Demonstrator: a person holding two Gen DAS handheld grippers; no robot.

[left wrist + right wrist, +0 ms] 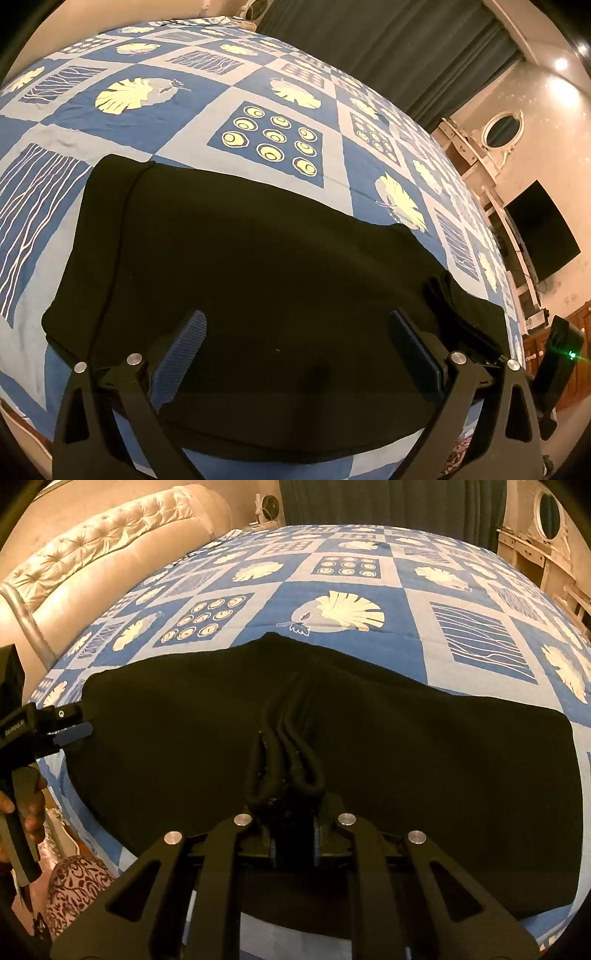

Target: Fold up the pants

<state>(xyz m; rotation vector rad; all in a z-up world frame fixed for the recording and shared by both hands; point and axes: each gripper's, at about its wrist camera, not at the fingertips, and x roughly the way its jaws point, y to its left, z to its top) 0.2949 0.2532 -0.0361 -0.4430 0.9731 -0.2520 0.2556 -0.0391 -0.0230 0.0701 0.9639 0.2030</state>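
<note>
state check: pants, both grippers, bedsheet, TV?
pants: lying on the bed, partly folded, edge bunched in the right fingers
left gripper: open, over the pants, holding nothing
right gripper: shut on the bunched pants edge
bedsheet: spread flat under the pants
TV: screen dark

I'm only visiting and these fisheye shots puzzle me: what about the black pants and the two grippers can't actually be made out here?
- Right wrist view: the right gripper fingertips are buried in the bunched fabric of the pants.
- Left wrist view: the near hem of the pants is hidden behind the left gripper linkage.
- Both views: seams, pockets and fold layers are lost in the dark cloth.
- Bedsheet under the pants is covered.
</note>
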